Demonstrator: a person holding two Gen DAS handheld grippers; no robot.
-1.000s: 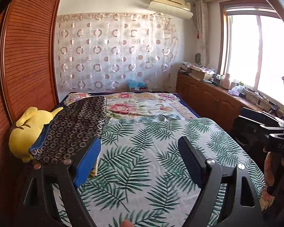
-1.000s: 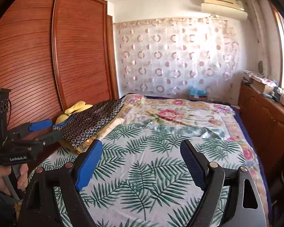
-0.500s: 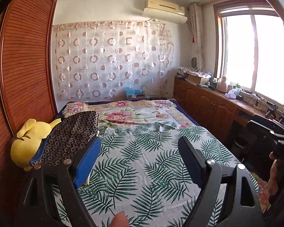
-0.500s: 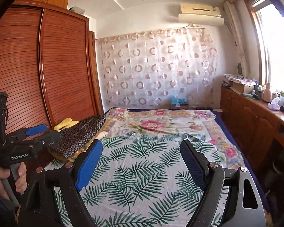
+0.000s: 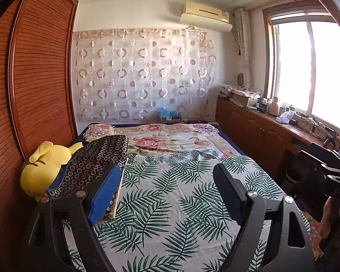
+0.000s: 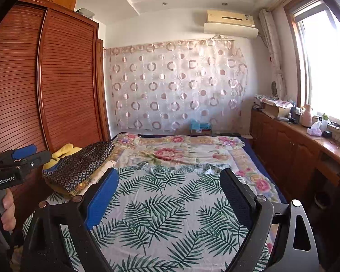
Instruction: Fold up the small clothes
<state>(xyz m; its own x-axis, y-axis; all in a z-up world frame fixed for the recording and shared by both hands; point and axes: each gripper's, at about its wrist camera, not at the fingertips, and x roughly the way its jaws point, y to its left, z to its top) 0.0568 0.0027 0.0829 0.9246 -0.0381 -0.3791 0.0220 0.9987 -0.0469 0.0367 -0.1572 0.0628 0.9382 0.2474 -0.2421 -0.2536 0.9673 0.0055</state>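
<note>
A dark cloth with small ring patterns [image 5: 93, 163] lies folded at the left side of the bed, over a yellow plush toy [image 5: 43, 170]; it also shows in the right wrist view [image 6: 79, 165]. My left gripper [image 5: 167, 192] is open and empty, held above the palm-leaf sheet [image 5: 170, 192]. My right gripper [image 6: 170, 195] is open and empty above the same sheet [image 6: 170, 204]. The left gripper shows at the left edge of the right wrist view [image 6: 20, 158]. The right gripper shows at the right edge of the left wrist view [image 5: 328, 170].
A floral blanket [image 5: 165, 140] covers the far half of the bed. A slatted wooden wardrobe [image 5: 40, 79] stands on the left. A low wooden cabinet [image 5: 260, 131] with clutter runs under the window on the right. A ring-patterned curtain [image 5: 145, 74] hangs behind.
Both grippers have tilted upward and drawn back, so more of the wall and ceiling shows. Both stay open and empty. The dark cloth has not moved.
</note>
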